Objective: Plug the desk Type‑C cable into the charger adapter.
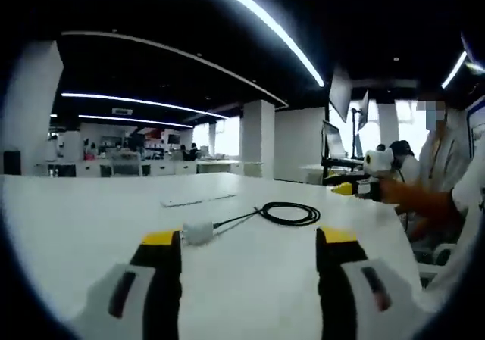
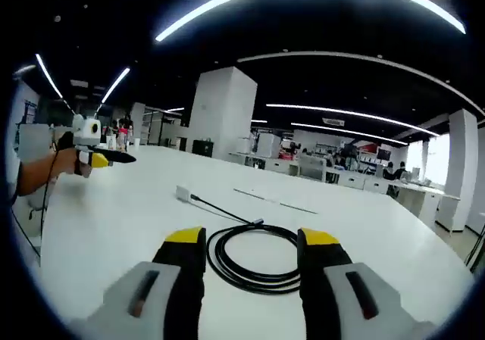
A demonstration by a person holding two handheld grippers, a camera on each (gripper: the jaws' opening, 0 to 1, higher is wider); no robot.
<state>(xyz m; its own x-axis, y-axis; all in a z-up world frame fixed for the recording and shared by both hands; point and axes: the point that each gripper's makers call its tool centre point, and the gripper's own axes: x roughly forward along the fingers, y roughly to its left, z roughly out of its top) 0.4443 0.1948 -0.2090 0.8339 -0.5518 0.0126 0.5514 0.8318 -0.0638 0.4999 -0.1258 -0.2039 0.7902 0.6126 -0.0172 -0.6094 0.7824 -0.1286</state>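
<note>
Both sets of tongs stand released, nothing grasped. Left tongs point(image 1: 248, 238) frame the white charger adapter point(image 1: 198, 232) at lower centre, seemingly already cabled. Right tongs point(image 2: 252, 238) straddle the coiled Type-C cable point(image 2: 254, 258) on the bench point(image 2: 114, 226), ready to lift.

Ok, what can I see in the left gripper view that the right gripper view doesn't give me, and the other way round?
Left gripper view alone: the left gripper with jaws apart, the white charger adapter close to its left jaw, and monitors on a stand. Right gripper view alone: the right gripper with open jaws framing the near side of the cable coil, and a big white pillar. Both share the white table, the coiled black cable, the adapter and the other gripper held above the table.
</note>
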